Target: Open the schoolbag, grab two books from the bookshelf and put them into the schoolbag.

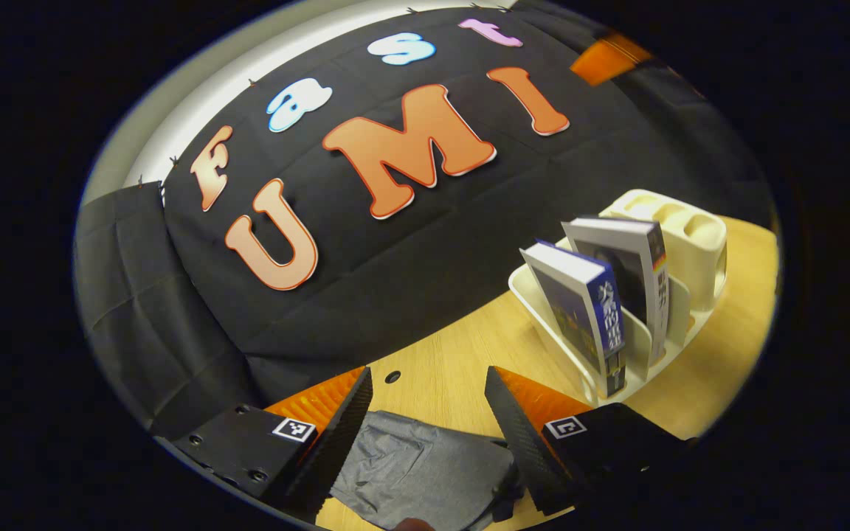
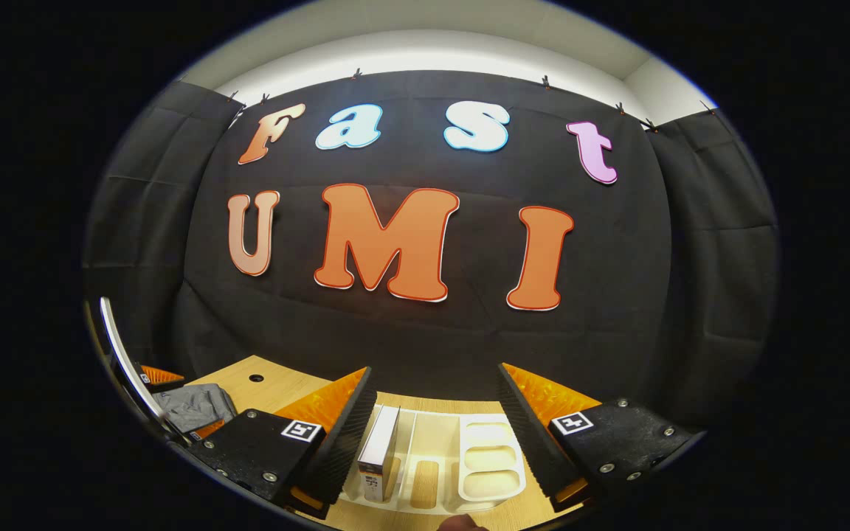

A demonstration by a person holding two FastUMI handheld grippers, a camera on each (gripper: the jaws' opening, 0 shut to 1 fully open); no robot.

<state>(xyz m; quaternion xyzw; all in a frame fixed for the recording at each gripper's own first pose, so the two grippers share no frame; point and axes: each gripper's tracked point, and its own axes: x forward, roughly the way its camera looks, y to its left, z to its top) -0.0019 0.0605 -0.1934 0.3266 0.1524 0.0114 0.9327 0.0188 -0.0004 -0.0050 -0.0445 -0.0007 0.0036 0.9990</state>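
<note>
In the left gripper view the grey schoolbag (image 1: 425,468) lies flat on the wooden table, right under my left gripper (image 1: 429,435), which is open above it. To the right stands the cream bookshelf (image 1: 543,313) with two upright books: a blue book (image 1: 591,310) in front and a grey-covered book (image 1: 635,269) behind it. In the right gripper view my right gripper (image 2: 436,435) is open above the bookshelf (image 2: 491,461); one book (image 2: 381,446) stands on edge close to its left finger. The schoolbag (image 2: 192,405) lies far left.
The bookshelf's far end has round cream cup slots (image 1: 690,232). The wooden table (image 1: 462,361) has a small cable hole (image 1: 392,376) near the black cloth wall. In the right gripper view a curved pale bar (image 2: 121,354) stands at the left edge beside an orange finger (image 2: 160,377).
</note>
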